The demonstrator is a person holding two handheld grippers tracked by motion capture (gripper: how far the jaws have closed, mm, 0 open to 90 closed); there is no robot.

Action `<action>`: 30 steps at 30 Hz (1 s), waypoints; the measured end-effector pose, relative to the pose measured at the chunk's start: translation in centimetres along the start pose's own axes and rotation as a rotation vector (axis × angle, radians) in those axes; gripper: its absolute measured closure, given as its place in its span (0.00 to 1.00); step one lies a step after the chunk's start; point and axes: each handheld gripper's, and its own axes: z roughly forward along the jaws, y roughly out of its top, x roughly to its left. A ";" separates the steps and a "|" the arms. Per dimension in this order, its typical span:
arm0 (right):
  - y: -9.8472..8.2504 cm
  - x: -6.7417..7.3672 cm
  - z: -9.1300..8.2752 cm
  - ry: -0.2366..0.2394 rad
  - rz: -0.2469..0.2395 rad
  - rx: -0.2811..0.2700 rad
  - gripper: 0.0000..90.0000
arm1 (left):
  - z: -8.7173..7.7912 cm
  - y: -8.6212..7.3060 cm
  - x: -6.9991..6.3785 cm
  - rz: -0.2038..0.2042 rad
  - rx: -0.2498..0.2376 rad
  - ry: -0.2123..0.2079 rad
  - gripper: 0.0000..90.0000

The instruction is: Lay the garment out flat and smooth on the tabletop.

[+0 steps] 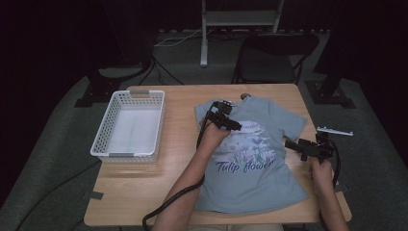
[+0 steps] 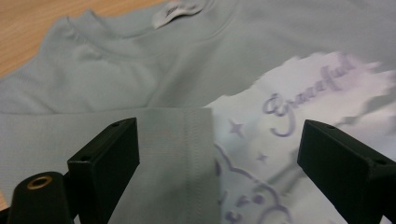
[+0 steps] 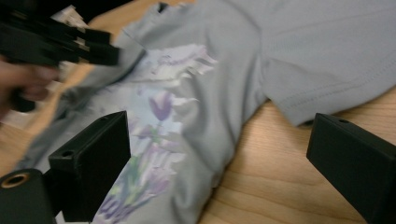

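Shirt (image 1: 250,159) flat on bench (image 1: 144,187), left sleeve (image 2: 163,154) folded in; left gripper (image 2: 219,154) spread above it, right gripper (image 3: 219,158) spread, apparently empty; risk: sleeve fold springs back unpressed

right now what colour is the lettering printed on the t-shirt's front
Purple script on the pale grey-blue cotton t-shirt, reading "Tulip flower"; clearest in the high view.

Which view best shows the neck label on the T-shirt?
The left gripper view: the white neck label sits close up inside the T-shirt collar. The high view gives only a tiny speck at the collar. In the right gripper view the collar is blurred.
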 end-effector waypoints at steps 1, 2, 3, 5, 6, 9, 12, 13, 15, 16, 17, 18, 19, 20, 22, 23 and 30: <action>0.1 0.1 -0.2 0.013 -0.001 -0.003 0.06 | 0.4 -0.1 0.2 -0.009 0.011 -0.005 0.15; 0.2 0.3 -0.3 0.021 -0.004 -0.007 0.06 | 0.7 -0.1 0.4 -0.020 0.014 -0.001 0.16; 0.3 0.5 -0.4 0.027 -0.006 -0.008 0.06 | 0.9 -0.2 0.6 -0.028 0.017 0.003 0.17; 0.4 0.8 -0.6 0.034 -0.015 -0.013 0.06 | 1.3 -0.3 1.0 -0.039 0.005 0.002 0.17; 0.4 0.9 -0.6 0.037 -0.018 -0.010 0.06 | 1.5 -0.5 1.1 -0.026 0.012 0.018 0.17; 0.4 1.0 -0.5 0.042 -0.019 -0.008 0.06 | 2.0 -0.8 1.3 -0.010 0.035 0.040 0.17; 0.4 0.9 -0.3 0.046 -0.016 -0.002 0.06 | 2.2 -1.0 1.3 0.000 0.029 0.035 0.22; 0.4 0.9 -0.3 0.048 -0.015 0.002 0.06 | 2.1 -1.1 1.4 0.014 0.018 0.013 0.25; 0.3 0.9 -0.1 0.048 -0.015 0.009 0.06 | 2.0 -1.1 1.4 0.027 0.010 0.006 0.34; 0.3 0.9 -0.1 0.054 -0.017 0.011 0.06 | 1.9 -1.2 1.5 0.024 0.009 0.005 0.37; 0.3 0.9 0.0 0.058 -0.018 0.013 0.06 | 1.8 -1.2 1.5 0.019 0.003 0.008 0.43; 0.3 1.0 0.0 0.058 -0.018 0.013 0.06 | 1.8 -1.2 1.6 0.015 0.001 0.008 0.46; 0.4 1.1 0.0 0.063 -0.020 0.015 0.06 | 1.7 -1.3 1.8 0.015 -0.002 0.010 0.49; 0.4 1.1 0.0 0.065 -0.020 0.016 0.06 | 1.7 -1.3 2.0 0.014 -0.009 0.010 0.53; 0.4 1.2 0.0 0.066 -0.021 0.016 0.06 | 1.5 -1.4 2.6 -0.019 -0.026 -0.003 0.61; 0.4 1.2 0.0 0.070 -0.020 0.016 0.06 | 1.4 -1.5 2.9 -0.036 -0.027 -0.011 0.62; 0.3 1.1 0.2 0.075 -0.018 0.026 0.06 | 1.1 -1.7 3.7 -0.034 -0.038 -0.008 0.86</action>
